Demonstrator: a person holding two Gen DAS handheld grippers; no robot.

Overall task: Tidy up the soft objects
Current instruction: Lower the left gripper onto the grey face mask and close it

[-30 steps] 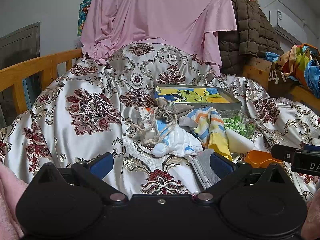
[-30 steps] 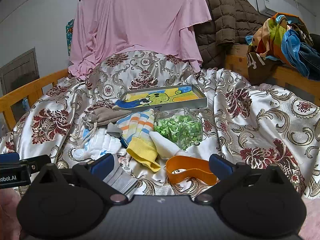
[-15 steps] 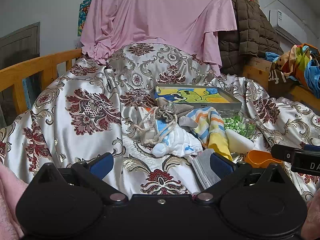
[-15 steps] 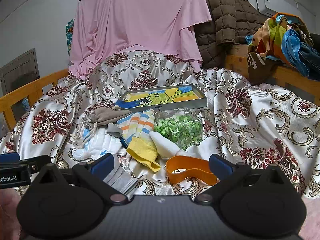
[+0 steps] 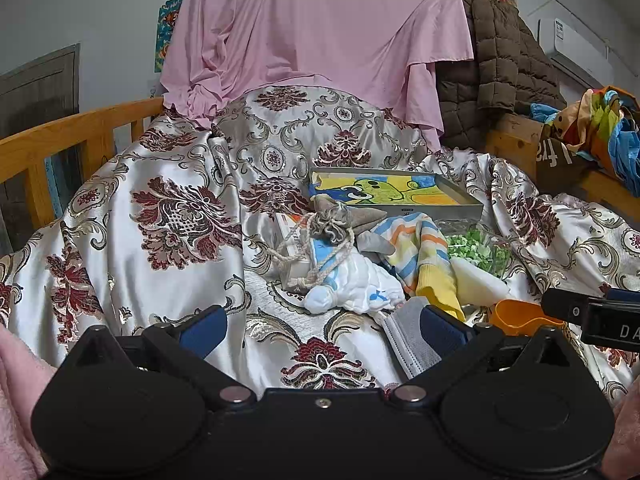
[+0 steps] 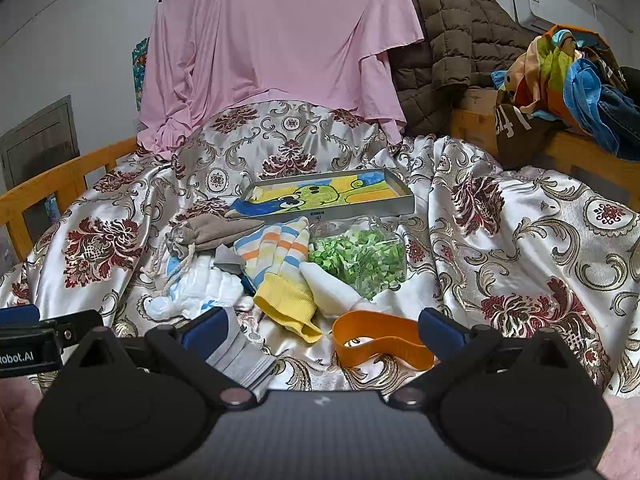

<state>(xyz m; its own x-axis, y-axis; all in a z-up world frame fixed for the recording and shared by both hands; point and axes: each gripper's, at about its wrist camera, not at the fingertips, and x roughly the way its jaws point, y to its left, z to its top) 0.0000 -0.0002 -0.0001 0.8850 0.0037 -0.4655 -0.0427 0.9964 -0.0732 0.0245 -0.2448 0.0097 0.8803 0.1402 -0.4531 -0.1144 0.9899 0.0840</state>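
Note:
A pile of soft items lies on the floral satin bedspread (image 5: 168,240): a grey drawstring pouch (image 5: 334,220) (image 6: 216,230), a white and blue cloth (image 5: 356,286) (image 6: 200,284), a striped sock with a yellow cuff (image 5: 424,252) (image 6: 280,264), a bag of green bits (image 6: 360,256), a grey folded cloth (image 5: 408,336) (image 6: 240,354) and an orange band (image 6: 380,340). A shallow tray with a cartoon picture (image 5: 384,194) (image 6: 328,196) sits behind them. My left gripper (image 5: 320,324) is open and empty, near the pile. My right gripper (image 6: 320,326) is open and empty, its fingers on either side of the orange band.
A pink sheet (image 5: 320,32) hangs behind the bed. A brown quilted jacket (image 6: 448,40) and colourful clothes (image 6: 568,80) lie on the wooden frame at the right. A wooden rail (image 5: 60,140) runs along the left side.

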